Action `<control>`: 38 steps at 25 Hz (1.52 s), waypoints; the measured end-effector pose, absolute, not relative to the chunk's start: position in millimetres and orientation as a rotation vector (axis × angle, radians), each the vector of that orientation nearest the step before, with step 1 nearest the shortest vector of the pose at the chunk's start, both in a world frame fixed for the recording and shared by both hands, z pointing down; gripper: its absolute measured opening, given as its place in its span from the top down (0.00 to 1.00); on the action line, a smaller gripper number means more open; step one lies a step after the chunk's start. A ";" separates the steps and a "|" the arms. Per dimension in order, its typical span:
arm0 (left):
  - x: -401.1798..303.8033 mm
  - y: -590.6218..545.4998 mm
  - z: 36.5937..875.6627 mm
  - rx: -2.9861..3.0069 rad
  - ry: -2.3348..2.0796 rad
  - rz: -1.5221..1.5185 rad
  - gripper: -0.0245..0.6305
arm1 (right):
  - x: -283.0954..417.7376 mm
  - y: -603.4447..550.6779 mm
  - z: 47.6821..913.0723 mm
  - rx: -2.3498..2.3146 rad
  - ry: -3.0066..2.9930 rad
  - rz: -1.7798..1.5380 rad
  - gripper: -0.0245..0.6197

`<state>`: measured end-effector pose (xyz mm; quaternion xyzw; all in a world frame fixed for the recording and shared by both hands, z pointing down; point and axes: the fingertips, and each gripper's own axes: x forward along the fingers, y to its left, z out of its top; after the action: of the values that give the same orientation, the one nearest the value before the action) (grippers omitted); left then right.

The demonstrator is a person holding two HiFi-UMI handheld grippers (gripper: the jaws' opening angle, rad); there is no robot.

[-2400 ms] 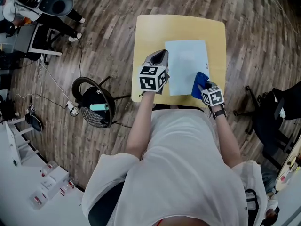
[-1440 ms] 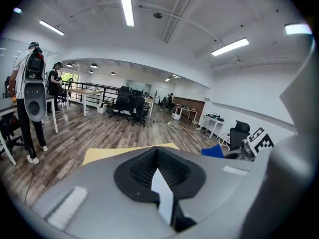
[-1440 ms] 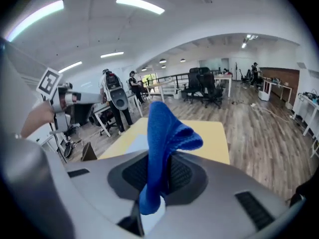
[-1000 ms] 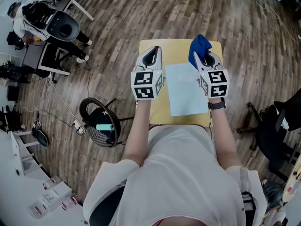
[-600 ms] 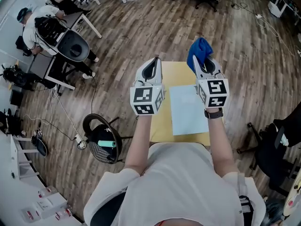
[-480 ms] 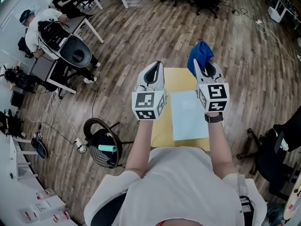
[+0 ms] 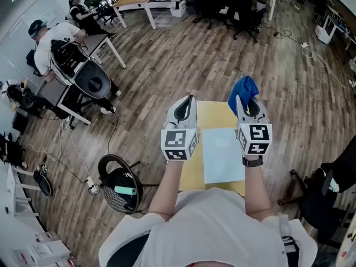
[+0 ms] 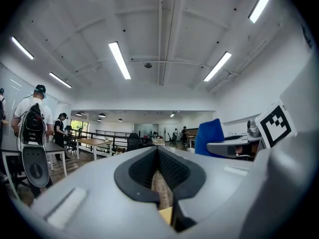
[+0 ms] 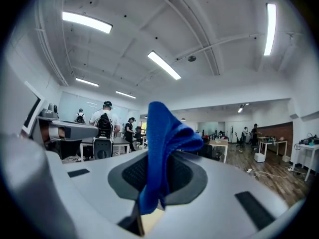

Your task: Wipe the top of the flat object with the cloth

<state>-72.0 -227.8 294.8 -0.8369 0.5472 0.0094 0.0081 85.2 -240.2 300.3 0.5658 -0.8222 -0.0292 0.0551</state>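
Note:
A pale blue flat sheet lies on the small yellow table below both grippers. My right gripper is held up above the table's far right corner, shut on a blue cloth that sticks up past its tips. In the right gripper view the cloth stands pinched in the right gripper. My left gripper is raised beside it over the table's left part. In the left gripper view the left gripper has its jaws closed to a thin slit with nothing between them. Both grippers point level into the room.
A black round stool with a teal object stands on the wood floor left of the table. People sit at desks at the far left. Office chairs stand far back, and a black chair at the right.
Both grippers rose off the table. The right one lifted the blue cloth from the sheet's near right corner into the air. The head view tilted up and shows more of the room.

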 end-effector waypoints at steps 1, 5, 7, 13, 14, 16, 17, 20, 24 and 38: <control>-71.6 -227.1 294.2 -2.617 1.707 0.030 0.95 | 84.2 -238.9 302.1 1.714 -2.494 -0.082 0.86; -66.6 -225.3 295.4 -2.631 1.687 0.032 0.95 | 82.1 -234.4 306.7 1.708 -2.493 -0.074 0.86; -63.0 -223.2 296.6 -2.628 1.675 0.019 0.95 | 81.8 -231.8 308.2 1.707 -2.492 -0.077 0.86; -55.4 -218.7 292.8 -2.611 1.640 0.006 0.95 | 80.6 -227.4 310.7 1.706 -2.497 -0.072 0.86; -55.4 -217.9 292.9 -2.612 1.639 0.007 0.95 | 79.8 -226.2 311.4 1.704 -2.498 -0.071 0.86; -55.5 -217.2 293.4 -2.614 1.639 0.008 0.95 | 78.3 -224.7 312.6 1.699 -2.499 -0.070 0.86; -55.6 -217.1 293.7 -2.616 1.638 0.007 0.95 | 77.7 -224.3 312.9 1.697 -2.499 -0.070 0.86; -57.5 -215.9 293.9 -2.623 1.642 0.005 0.95 | 75.0 -222.3 312.0 1.694 -2.501 -0.067 0.86; -59.6 -212.8 294.4 -2.633 1.643 0.007 0.95 | 71.1 -218.3 311.0 1.690 -2.499 -0.067 0.86; -81.2 -195.4 308.1 -2.621 1.635 -0.031 0.95 | 45.4 -198.8 325.8 1.657 -2.456 -0.074 0.86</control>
<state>-81.2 -195.4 308.1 -0.8481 0.5292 -0.0100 0.0261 45.4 -198.8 325.8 0.5570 -0.8254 -0.0249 0.0889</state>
